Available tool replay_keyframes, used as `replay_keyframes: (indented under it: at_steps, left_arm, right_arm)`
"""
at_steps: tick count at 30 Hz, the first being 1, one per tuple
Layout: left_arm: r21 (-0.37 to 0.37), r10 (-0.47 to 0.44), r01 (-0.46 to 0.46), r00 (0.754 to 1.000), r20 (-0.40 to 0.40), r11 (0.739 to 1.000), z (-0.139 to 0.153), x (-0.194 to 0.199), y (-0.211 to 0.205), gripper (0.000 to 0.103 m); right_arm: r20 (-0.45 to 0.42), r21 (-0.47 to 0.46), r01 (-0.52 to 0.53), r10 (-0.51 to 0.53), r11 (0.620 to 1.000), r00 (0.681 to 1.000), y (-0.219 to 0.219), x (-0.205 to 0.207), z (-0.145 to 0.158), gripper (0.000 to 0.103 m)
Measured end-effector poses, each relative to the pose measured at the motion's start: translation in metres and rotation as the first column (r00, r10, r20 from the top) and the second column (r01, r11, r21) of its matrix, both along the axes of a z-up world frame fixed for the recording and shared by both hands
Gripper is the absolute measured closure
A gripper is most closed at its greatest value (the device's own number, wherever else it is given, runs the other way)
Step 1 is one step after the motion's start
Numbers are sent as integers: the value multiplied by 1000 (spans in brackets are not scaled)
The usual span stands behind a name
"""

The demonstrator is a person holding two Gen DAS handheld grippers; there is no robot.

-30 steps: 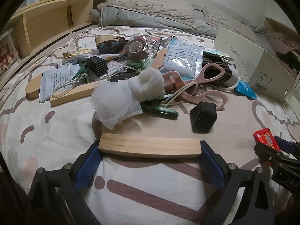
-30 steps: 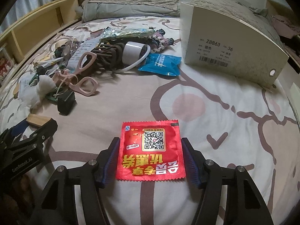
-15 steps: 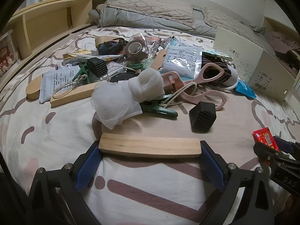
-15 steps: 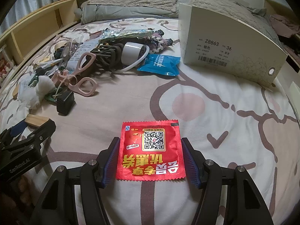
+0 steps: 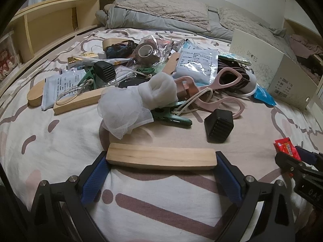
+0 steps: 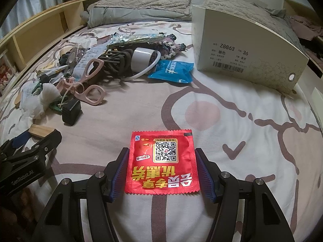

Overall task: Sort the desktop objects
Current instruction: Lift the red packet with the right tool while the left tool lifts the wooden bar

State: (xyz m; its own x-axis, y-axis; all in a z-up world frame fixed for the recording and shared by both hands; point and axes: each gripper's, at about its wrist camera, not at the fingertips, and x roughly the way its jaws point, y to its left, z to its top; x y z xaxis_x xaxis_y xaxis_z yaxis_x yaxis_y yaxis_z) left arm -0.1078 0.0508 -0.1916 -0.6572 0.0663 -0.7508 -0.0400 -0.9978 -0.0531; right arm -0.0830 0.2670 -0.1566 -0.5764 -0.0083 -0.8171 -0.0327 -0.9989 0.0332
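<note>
A pale wooden block [image 5: 141,157] lies crosswise between the blue pads of my left gripper [image 5: 161,160], which is shut on its two ends, low over the patterned bedspread [image 5: 60,141]. My right gripper [image 6: 162,153] is shut on a red foil packet [image 6: 161,167] with a QR code, its pads against the packet's left and right edges. In the right wrist view, the left gripper [image 6: 30,141] and the block's end [image 6: 40,130] show at the left. The packet's corner [image 5: 286,149] shows at the right edge of the left wrist view.
A heap lies ahead on the bed: white gauze [image 5: 133,104], green clip [image 5: 171,118], pink scissors [image 5: 220,88], black ribbed cap [image 5: 219,126], plastic bags, a tape roll [image 6: 141,59], a blue sachet [image 6: 171,70]. A shoe box [image 6: 242,46] stands at the right, a wooden shelf [image 5: 50,24] at the left.
</note>
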Motion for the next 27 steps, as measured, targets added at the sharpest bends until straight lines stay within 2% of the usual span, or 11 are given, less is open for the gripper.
replay_keyframes:
  at_steps: [8, 21, 27]
  left_arm:
    - [4, -5, 5, 1000, 0, 1000, 1, 1, 0, 3]
    - [5, -18, 18, 1000, -19, 1000, 6, 9, 1, 3]
    - [4, -37, 37, 999, -34, 999, 11, 15, 5, 3]
  right_arm:
    - [-20, -25, 0, 0, 1000, 1000, 3, 3, 4, 49]
    - [-44, -20, -3, 2, 1000, 999, 9, 6, 8, 49]
    - [-81, -20, 11, -12, 1000, 997, 20, 13, 17, 49]
